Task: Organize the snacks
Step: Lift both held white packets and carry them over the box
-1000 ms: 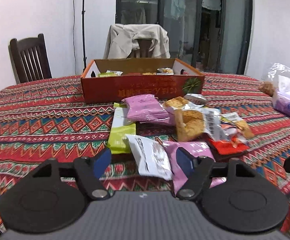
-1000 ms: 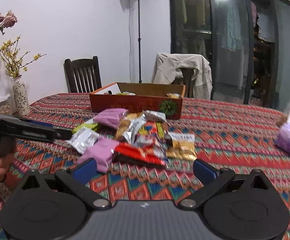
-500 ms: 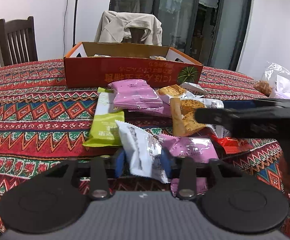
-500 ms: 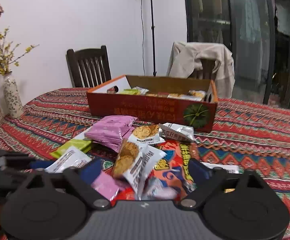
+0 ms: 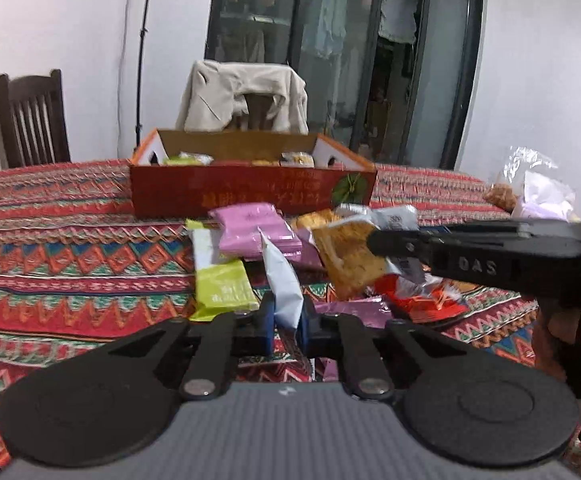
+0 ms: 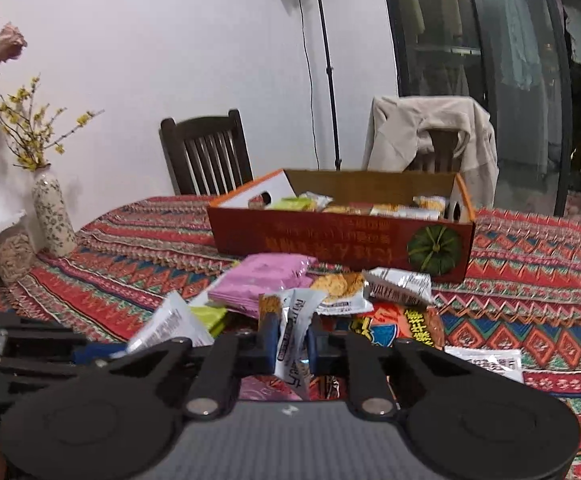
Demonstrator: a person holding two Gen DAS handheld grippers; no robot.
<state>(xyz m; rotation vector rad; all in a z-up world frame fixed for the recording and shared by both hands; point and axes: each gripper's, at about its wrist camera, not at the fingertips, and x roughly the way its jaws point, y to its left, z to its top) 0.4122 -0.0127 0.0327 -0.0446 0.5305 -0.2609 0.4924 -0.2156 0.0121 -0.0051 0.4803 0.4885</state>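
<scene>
Packets lie heaped on the desk near the orange box. Left tool pinches a white packet; right tool pinches a cracker packet. Both look light, crinkly, slippery, contents probably brittle: edge grips suit.

Red box lettering blurred — contents mostly hidden, perhaps snack packets.

Home dining room: patterned tablecloth, wooden chair (jacket-draped chair beside), flower vase.
</scene>
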